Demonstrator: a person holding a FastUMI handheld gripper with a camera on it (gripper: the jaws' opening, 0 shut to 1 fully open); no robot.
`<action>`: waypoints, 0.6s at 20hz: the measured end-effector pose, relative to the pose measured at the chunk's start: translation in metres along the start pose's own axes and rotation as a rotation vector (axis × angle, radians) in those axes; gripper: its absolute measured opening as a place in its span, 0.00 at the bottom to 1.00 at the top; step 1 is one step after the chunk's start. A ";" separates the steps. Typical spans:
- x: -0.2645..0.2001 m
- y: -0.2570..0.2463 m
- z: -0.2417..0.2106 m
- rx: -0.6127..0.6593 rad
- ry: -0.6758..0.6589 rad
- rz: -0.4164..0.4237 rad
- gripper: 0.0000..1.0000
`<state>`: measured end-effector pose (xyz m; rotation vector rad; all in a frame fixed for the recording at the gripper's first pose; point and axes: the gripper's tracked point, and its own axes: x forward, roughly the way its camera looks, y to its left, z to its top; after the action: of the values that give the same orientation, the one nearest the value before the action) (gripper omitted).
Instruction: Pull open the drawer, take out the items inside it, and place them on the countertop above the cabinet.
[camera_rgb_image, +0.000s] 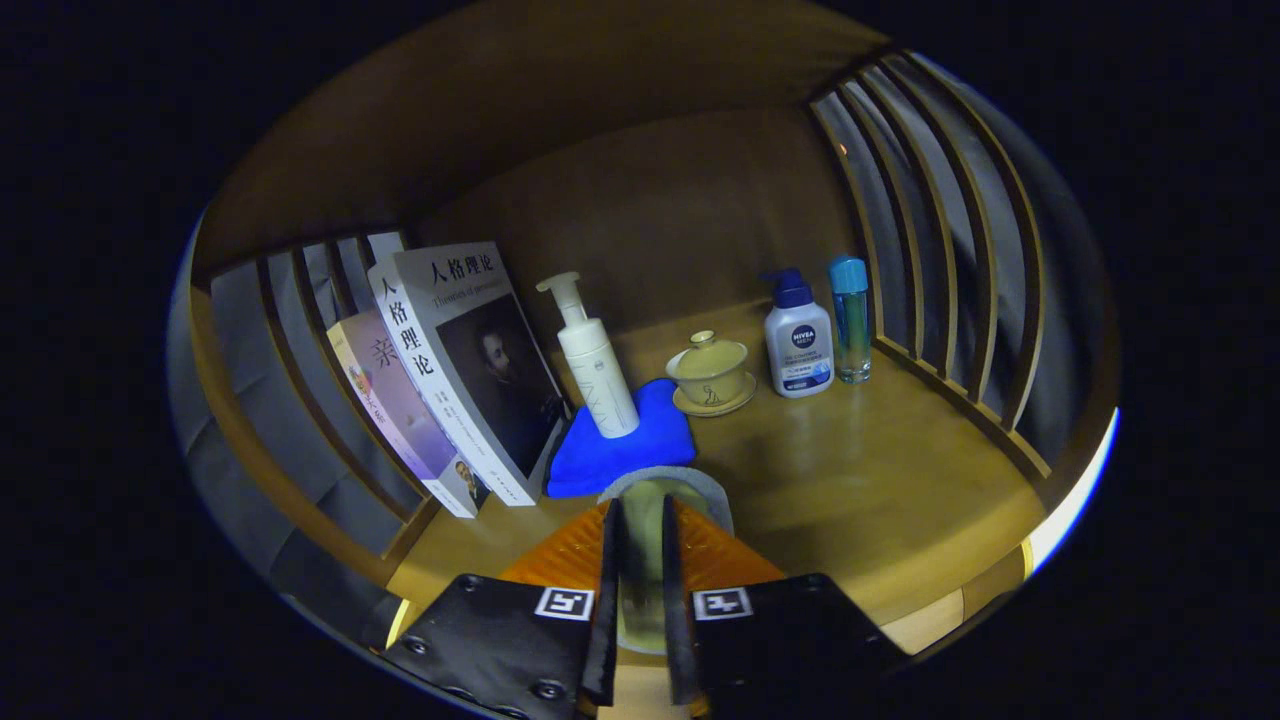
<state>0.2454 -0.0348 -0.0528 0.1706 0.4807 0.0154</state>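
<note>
Wooden bench (880, 480), top of the cabinet, slatted rails at its left and right edges, plain panel at the back.

Item in hand: a pale yellow-green object with a grey rim (655, 500), kind not determinable. It sits between the fingers (640, 520), low over the front edge of the bench. Fingers drawn close together with the object in the narrow gap; both appear to press on it, so it reads as gripped.

Already standing on the bench:
- two books (450, 380), leaning against the left rail;
- blue cloth (620, 445), just ahead of the fingers, beside the books;
- white pump bottle (595, 365), upright on the cloth;
- lidded tea bowl on a saucer (710, 375), centre, toward the back;
- white bottle with blue pump (798, 340), near the right rail;
- slim clear bottle with blue cap (850, 320), just beside it, nearest the rail.

Step judged: placing stage, an item taken from the drawer being brought to the bench.

Next move calls for: lowering it onto bare wood right of the cloth, short of the tea bowl, then releasing with the base flat. Risk: nudging the pump bottle, which stands on soft cloth.
</note>
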 end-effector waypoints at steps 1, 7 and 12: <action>0.002 -0.004 -0.005 -0.020 0.003 -0.011 0.27; -0.026 0.007 0.015 -0.149 -0.193 -0.031 0.99; -0.086 0.030 0.022 -0.235 -0.326 0.007 0.98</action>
<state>0.1801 -0.0135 0.0112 -0.0565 0.1500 0.0498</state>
